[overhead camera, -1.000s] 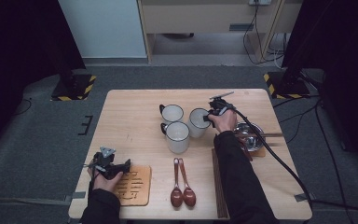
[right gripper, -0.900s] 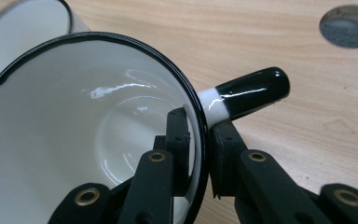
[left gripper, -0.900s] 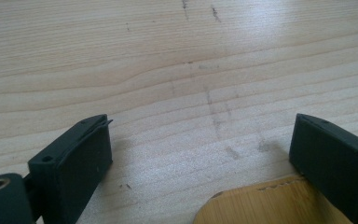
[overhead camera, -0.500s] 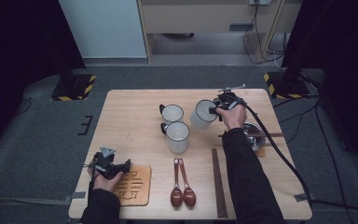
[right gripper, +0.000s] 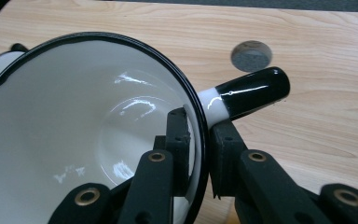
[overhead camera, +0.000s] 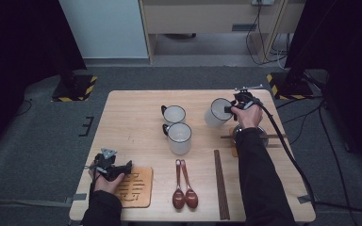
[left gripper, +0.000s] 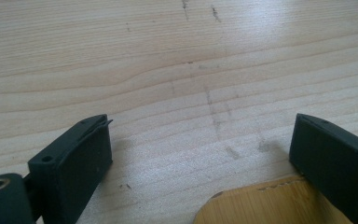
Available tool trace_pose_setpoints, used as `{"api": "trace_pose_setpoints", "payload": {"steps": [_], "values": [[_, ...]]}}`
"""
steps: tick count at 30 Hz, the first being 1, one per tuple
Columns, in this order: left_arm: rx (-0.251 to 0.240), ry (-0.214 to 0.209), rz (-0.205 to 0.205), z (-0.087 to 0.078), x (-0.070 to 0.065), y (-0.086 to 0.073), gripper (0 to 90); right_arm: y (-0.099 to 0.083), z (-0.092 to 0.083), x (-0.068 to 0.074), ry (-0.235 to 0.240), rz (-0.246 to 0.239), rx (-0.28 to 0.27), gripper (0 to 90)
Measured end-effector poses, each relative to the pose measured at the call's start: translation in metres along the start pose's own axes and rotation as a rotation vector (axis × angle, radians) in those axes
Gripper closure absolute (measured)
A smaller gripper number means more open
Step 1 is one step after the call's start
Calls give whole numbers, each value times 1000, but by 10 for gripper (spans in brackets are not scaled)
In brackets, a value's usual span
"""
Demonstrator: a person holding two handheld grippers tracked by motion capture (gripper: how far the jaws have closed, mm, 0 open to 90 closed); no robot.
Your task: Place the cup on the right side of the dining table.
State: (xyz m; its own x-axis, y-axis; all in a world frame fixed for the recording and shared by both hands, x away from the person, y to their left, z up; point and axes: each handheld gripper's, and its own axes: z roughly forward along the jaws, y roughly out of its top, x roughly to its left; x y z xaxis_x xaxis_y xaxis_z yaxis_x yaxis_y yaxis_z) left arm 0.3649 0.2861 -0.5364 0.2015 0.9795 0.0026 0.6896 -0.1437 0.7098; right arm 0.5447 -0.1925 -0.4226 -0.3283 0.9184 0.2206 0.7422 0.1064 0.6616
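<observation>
1. Mug point(overhead camera: 216, 113), white enamel with a dark rim, is held clear of the desk point(overhead camera: 132, 117) near its far right part, tilted with its mouth toward the person.
2. Right gripper point(overhead camera: 230, 109) has its jaws pinched on the mug's wall at the rim, one jaw inside and one outside; in the right gripper view the mug point(right gripper: 74, 135) shows a white inside and a black-tipped handle point(right gripper: 249, 93) sticking out just beside the right gripper point(right gripper: 200, 154).
3. Two more white mugs stand upright near the desk's middle: the far mug point(overhead camera: 174, 114) and the near mug point(overhead camera: 179, 138), close together, handles to the left.
4. Just under the right hand point(overhead camera: 249, 115) sits a metal bowl point(overhead camera: 264, 133) with a pair of chopsticks point(overhead camera: 275, 136) lying across it.
5. Near the front edge lie two brown spoons point(overhead camera: 185, 186) side by side and a second pair of dark chopsticks point(overhead camera: 220, 183).
6. Left gripper point(overhead camera: 122, 167) rests low at the front left, its jaws wide apart and holding nothing; in the left gripper view the left gripper point(left gripper: 200, 158) straddles the edge of a bamboo coaster point(left gripper: 265, 205), also seen from above point(overhead camera: 134, 187).
</observation>
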Motion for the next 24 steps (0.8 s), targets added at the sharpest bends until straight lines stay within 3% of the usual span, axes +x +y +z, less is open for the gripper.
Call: {"api": "trace_pose_setpoints", "payload": {"steps": [11, 24], "values": [[0, 0, 0, 0, 0, 0, 46, -7, 16, -21, -36, 10, 32, 803], [0, 0, 0, 0, 0, 0, 46, -16, 31, -30, -82, 6, 81, 803]]}}
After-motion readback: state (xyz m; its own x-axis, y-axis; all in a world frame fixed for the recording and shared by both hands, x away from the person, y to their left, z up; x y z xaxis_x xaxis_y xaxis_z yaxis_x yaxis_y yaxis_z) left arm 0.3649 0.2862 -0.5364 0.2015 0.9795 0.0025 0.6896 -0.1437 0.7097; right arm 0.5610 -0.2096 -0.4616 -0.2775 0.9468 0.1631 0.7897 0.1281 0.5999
